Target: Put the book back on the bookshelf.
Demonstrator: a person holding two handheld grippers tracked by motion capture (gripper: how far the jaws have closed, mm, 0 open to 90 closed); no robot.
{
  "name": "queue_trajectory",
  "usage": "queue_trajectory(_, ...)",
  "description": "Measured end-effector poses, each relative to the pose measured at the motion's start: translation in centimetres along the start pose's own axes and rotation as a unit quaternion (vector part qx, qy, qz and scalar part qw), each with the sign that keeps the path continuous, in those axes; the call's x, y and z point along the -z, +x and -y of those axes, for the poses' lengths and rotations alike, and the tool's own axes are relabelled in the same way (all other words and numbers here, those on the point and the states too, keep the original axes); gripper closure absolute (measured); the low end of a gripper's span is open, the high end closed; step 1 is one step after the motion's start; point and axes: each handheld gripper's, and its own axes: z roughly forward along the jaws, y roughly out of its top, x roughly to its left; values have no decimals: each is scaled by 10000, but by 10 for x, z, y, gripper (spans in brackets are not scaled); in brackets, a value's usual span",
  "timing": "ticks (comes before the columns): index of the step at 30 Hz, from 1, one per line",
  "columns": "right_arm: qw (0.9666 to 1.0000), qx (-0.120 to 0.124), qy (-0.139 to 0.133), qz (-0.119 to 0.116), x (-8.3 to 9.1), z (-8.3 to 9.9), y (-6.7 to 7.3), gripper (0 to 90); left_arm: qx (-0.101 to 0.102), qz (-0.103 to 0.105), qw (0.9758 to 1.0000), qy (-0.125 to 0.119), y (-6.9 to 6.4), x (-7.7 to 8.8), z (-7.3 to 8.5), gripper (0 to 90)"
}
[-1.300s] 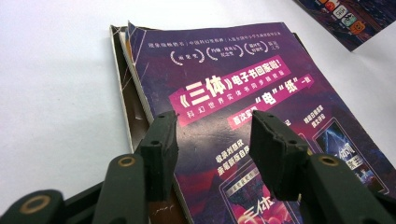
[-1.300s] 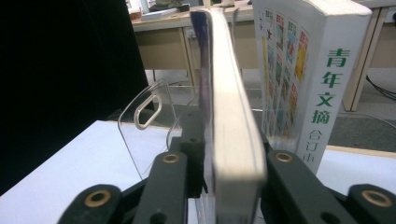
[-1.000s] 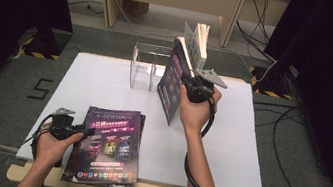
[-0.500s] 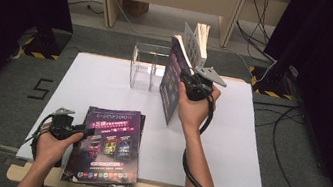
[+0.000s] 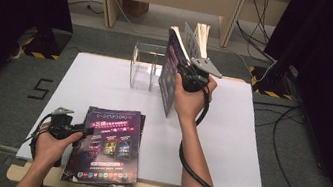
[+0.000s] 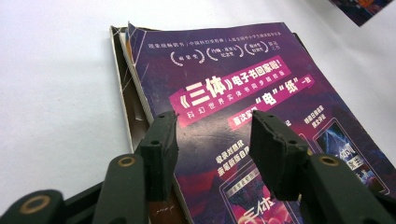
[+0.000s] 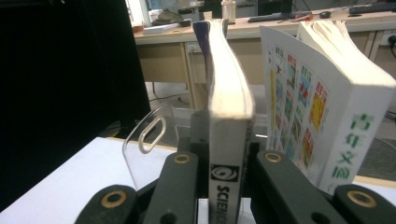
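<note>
Pinching a purple-covered book (image 5: 170, 71) upright by its spine in the right tool (image 5: 188, 77), just beside the clear acrylic rack (image 5: 142, 64) and the white book (image 7: 336, 107) already standing there; risking, by judgement, a knock against that leaning neighbour or a slip while steering into the slot. Hovering the left tool (image 6: 212, 149), spread and gripping nothing, over the stack of books (image 5: 108, 147) at the desk (image 5: 229, 134) front. Reading "SCIENCE" on the held spine, "三体" on the stack's cover, green characters on the white spine.

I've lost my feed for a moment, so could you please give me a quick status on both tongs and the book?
Right tongs shut on upright book, near clear rack. Left tongs open over magazine stack. White book stands close beside.
</note>
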Motion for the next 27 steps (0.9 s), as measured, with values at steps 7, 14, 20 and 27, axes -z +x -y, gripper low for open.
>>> queue_trajectory(7, 10000, 1, -49, 83, -15, -6, -2, 832, 10, -3, 10000, -24, 1, 0, 0, 507)
queue_trajectory(14, 9999, 62, -101, 103, -29, -10, -3, 832, 10, -11, 10000, -21, 1, 0, 0, 507)
queue_trajectory(20, 9998, 54, -122, 150, -37, -10, -2, 832, 40, -2, 10000, -31, 3, 0, 0, 507)
queue_trajectory(27, 9996, 72, -70, 276, -47, -4, -3, 831, 25, 0, 10000, -15, 3, 0, 0, 507)
